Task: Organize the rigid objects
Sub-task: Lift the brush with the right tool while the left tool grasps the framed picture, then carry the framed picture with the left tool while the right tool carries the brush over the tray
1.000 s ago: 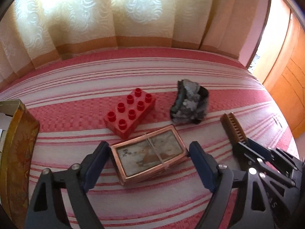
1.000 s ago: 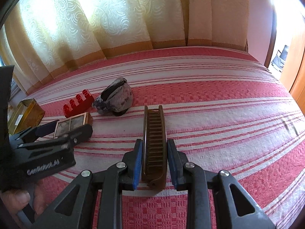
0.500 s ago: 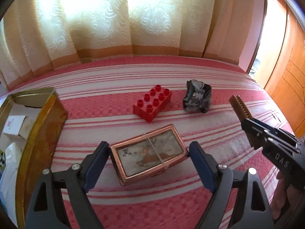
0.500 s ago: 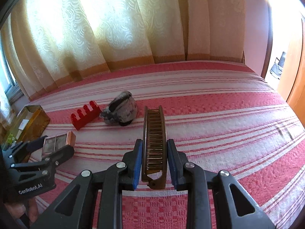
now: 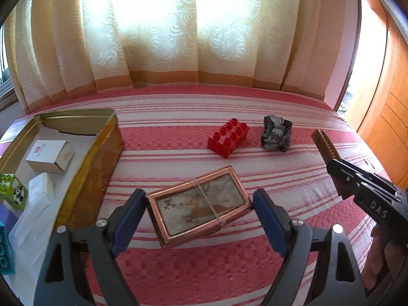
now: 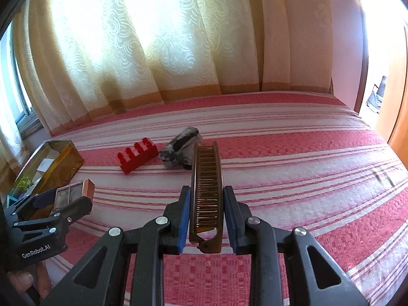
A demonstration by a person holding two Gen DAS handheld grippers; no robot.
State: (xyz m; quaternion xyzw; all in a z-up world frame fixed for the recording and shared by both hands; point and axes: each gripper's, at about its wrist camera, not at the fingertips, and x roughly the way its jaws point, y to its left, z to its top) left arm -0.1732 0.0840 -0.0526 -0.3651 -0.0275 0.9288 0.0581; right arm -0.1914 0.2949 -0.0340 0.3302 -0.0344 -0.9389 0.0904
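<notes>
A copper-framed box (image 5: pixel 199 204) bound with a rubber band is clamped between the blue pads of the left hand-held gripper (image 5: pixel 199 218) and is held above the pink striped bed (image 5: pixel 178 137). A brown folding comb (image 6: pixel 207 193) is clamped on edge by the right hand-held gripper (image 6: pixel 206 219). On the bed, a red 8-stud building brick (image 5: pixel 227 137) is seen just beside a grey rock (image 5: pixel 276 136). At the left, an open gold tin (image 5: pixel 97 158) is seen, with a white carton (image 5: pixel 51 156) and a green block (image 5: pixel 11 191) inside it.
</notes>
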